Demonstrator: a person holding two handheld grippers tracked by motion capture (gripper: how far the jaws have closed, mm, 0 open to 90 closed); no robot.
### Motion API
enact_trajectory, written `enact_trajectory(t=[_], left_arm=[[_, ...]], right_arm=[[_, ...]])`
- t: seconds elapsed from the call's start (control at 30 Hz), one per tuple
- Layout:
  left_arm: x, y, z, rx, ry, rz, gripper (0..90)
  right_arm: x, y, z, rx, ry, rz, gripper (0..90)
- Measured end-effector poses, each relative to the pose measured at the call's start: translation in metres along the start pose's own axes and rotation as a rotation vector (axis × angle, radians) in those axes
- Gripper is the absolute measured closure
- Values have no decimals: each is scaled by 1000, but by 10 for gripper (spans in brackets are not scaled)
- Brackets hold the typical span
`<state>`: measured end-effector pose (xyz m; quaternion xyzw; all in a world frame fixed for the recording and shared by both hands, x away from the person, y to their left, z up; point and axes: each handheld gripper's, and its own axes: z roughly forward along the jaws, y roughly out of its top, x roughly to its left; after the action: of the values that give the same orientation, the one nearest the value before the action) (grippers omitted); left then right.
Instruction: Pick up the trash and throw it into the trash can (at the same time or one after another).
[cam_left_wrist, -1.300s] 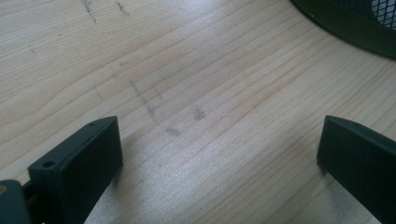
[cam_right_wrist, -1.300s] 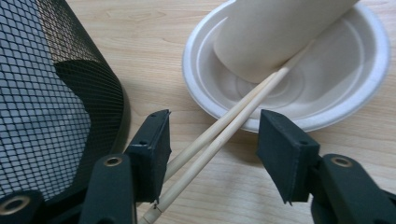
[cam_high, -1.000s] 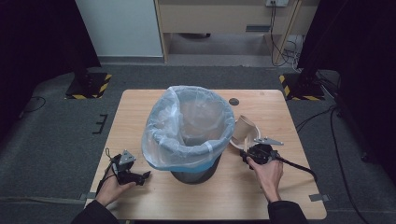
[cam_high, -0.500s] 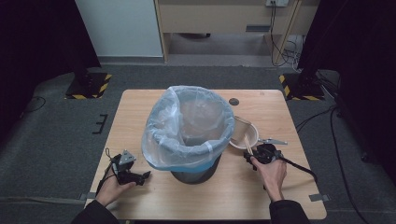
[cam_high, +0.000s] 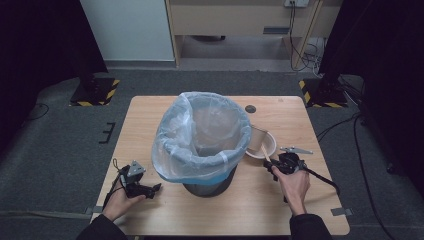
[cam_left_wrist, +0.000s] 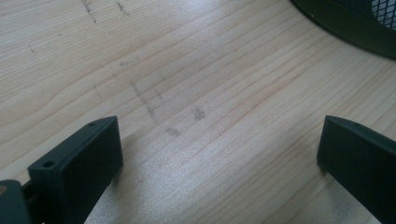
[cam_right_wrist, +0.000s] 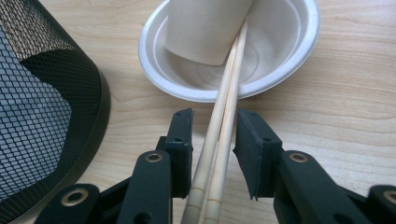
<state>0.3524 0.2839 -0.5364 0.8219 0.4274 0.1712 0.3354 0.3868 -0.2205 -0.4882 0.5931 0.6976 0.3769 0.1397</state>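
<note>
Tabletop (cam_high: 165, 112): bare wood is seen along the far and left edges; the near right corner is open.
Bin (cam_high: 207, 175): set mid-tabletop, lined with a bag (cam_high: 200, 135).
Bowl (cam_right_wrist: 280, 65): placed just right of the bin, a paper cup (cam_right_wrist: 205, 28) tilted inside.
Right tongs (cam_right_wrist: 212, 135): narrowed around a chopstick pair (cam_right_wrist: 229, 93) whose tips lie in the bowl; lowered since earlier.
Left tongs (cam_left_wrist: 219, 149): spread wide, nothing gripped, held low over the tabletop near its front-left edge, position unchanged.
</note>
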Motion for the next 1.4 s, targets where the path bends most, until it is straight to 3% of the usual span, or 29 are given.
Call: enact_trajectory(t=[0.37,0.77,1.2,1.4], left_arm=[[0,0,0,0,0,0,0],[0,0,0,0,0,0,0],[0,0,0,0,0,0,0],[0,0,0,0,0,0,0]], right_arm=[[-2,0,0,12,4,-8,797],[-1,2,-4,-2,11,-2,803],[-10,7,-15,-51,-17,18,804],[-16,13,-26,-99,-19,37,804]])
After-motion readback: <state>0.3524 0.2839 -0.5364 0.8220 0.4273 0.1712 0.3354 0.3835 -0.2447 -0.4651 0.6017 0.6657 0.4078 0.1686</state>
